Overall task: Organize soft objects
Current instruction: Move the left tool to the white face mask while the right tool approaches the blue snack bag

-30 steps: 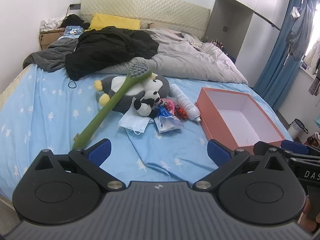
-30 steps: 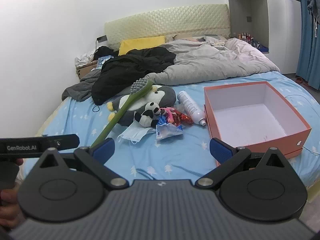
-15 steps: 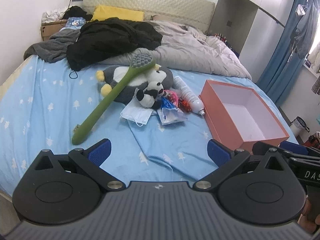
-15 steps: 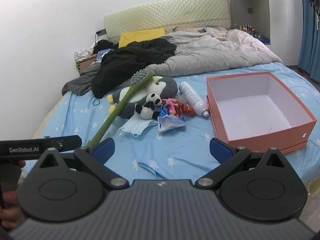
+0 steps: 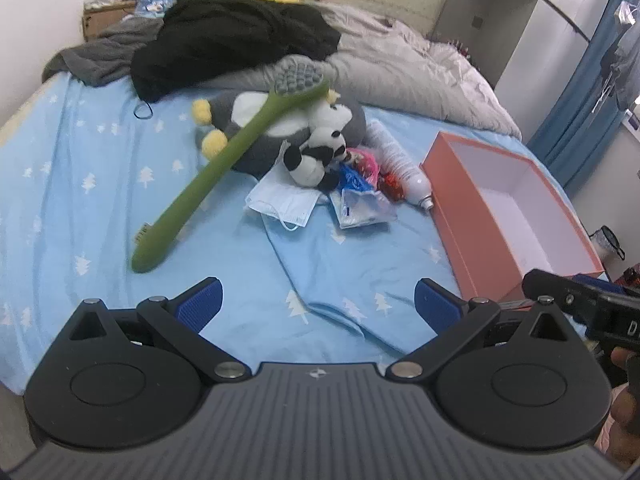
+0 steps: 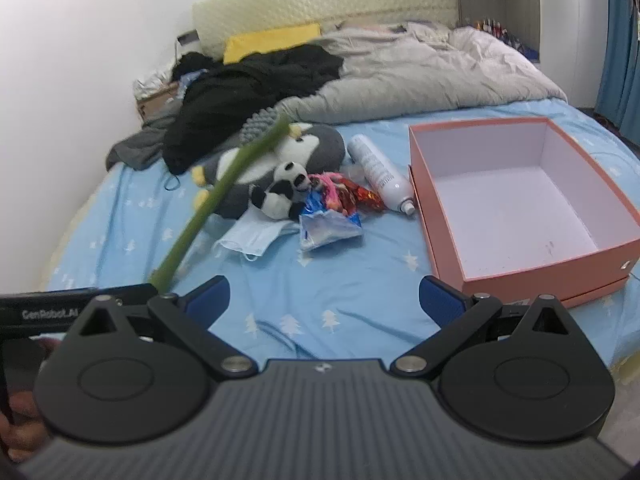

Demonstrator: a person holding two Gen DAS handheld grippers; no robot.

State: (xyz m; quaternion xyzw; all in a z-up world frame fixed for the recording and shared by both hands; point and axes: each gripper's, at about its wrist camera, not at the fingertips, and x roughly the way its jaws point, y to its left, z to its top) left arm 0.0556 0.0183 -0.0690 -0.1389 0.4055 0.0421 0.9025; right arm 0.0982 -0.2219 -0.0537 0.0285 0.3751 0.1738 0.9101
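Note:
A grey penguin plush (image 5: 276, 128) (image 6: 316, 144) lies mid-bed with a small panda plush (image 5: 316, 154) (image 6: 284, 192) in front of it. A long green brush (image 5: 224, 164) (image 6: 216, 196) leans across the penguin. A blue face mask (image 5: 284, 202) (image 6: 250, 238) lies before them. An open, empty orange box (image 5: 508, 208) (image 6: 516, 196) sits to the right. My left gripper (image 5: 318, 306) and right gripper (image 6: 324, 302) are both open and empty, hovering over bare sheet short of the pile.
Snack wrappers (image 5: 360, 192) (image 6: 336, 208) and a white spray can (image 5: 400, 164) (image 6: 380, 172) lie beside the plushes. Black clothes (image 5: 232, 40) and a grey duvet (image 5: 408, 68) cover the far bed. A blue curtain (image 5: 592, 92) hangs at the right.
Both grippers have moved forward and lower toward the pile, which now looks larger. Nothing on the bed has moved. Both stay open.

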